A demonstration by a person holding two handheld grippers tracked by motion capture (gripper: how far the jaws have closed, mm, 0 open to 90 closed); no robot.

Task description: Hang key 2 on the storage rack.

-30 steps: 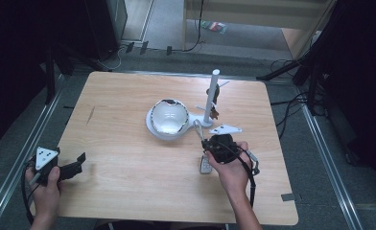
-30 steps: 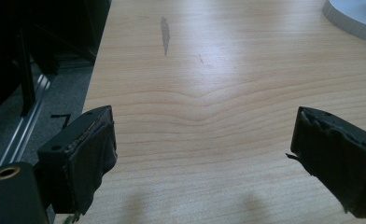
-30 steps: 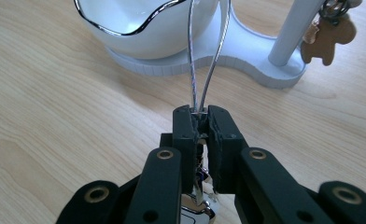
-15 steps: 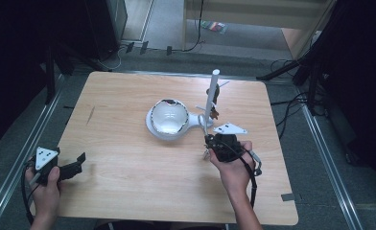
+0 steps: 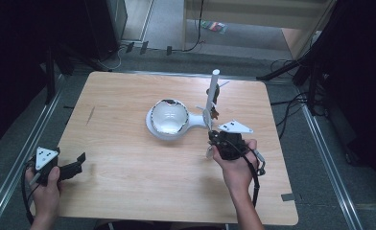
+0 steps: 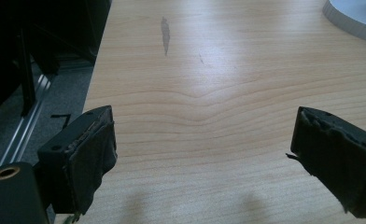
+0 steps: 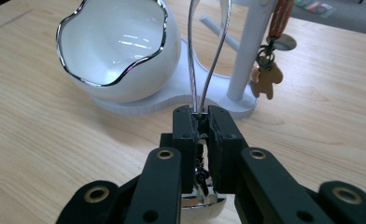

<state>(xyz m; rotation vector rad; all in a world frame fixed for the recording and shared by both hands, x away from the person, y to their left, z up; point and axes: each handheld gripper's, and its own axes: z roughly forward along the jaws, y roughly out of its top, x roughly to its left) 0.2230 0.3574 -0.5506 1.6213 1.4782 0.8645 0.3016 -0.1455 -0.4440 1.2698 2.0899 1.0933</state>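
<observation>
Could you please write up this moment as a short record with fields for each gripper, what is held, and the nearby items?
right gripper: shut on the silver chain loop, above the table near the stand's base
left gripper: open, nothing between its jaws, over the table's near left corner
white bowl: on the stand's white base, silver wavy rim
stand post: upright, white
keyring: hangs on the post, with a brown gingerbread charm
table: light wood

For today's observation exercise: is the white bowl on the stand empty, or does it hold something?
Empty. The right gripper view shows the white bowl with a bare, glossy inside, only reflections on it; the high view agrees.
</observation>
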